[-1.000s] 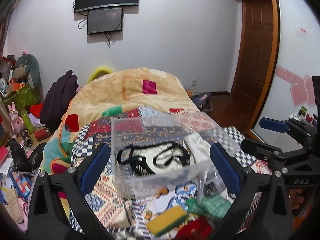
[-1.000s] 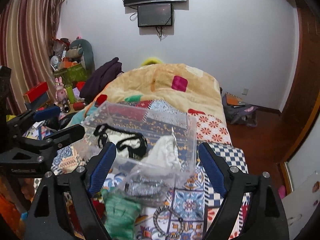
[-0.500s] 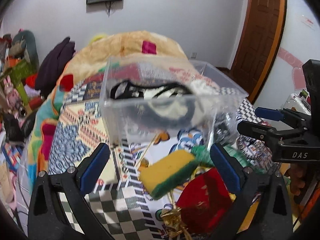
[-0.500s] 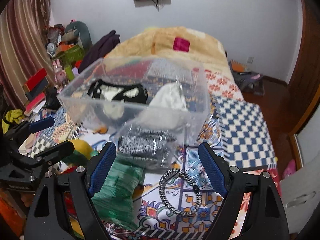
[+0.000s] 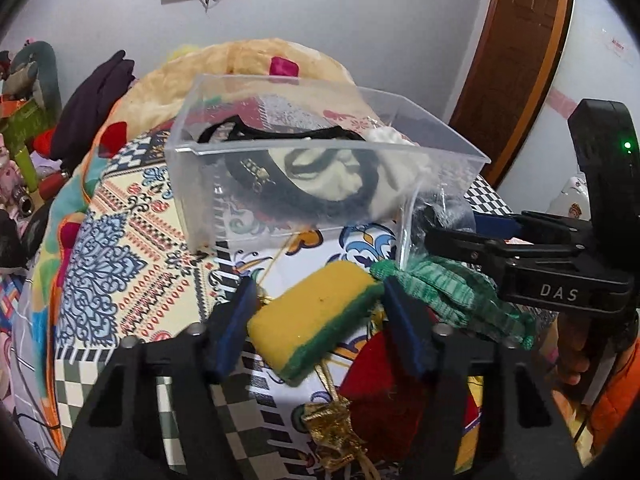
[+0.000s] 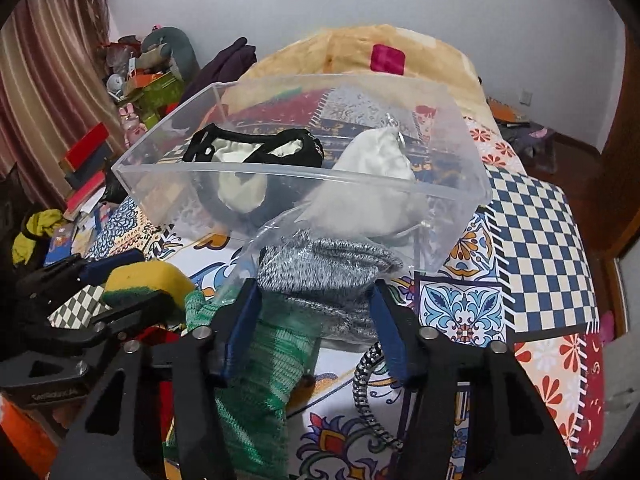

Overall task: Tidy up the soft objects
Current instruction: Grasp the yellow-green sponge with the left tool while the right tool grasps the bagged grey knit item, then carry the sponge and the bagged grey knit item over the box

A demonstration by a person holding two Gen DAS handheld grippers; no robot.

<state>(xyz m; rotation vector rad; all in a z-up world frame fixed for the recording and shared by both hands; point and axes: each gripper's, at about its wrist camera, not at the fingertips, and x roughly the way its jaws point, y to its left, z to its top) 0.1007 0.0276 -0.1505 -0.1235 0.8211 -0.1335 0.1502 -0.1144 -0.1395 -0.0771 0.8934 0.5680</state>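
Note:
My left gripper [image 5: 316, 300] is shut on a yellow and green sponge [image 5: 316, 316], just in front of a clear plastic bin [image 5: 320, 184]; sponge [image 6: 146, 278] and left gripper [image 6: 116, 280] also show in the right wrist view. The bin [image 6: 304, 176] holds a black-trimmed cream cloth [image 6: 240, 156] and a white pouch [image 6: 376, 160]. My right gripper [image 6: 312, 300] is shut on a plastic bag with a grey knit item [image 6: 324, 276] and also shows in the left wrist view [image 5: 472, 236]. A green knit cloth [image 6: 256, 384] lies below it.
A red cloth [image 5: 384, 392], a gold tassel [image 5: 336, 428] and a black-and-white cord [image 6: 372, 396] lie on the patterned bedspread [image 6: 536, 232]. A heaped yellow quilt [image 6: 360, 56] lies behind the bin. Clutter [image 6: 132, 80] lines the bed's left; a door [image 5: 516, 40] stands right.
Both grippers dropped toward the bed and closed: the left on the sponge, the right on the bagged grey knit. The bin now looms closer.

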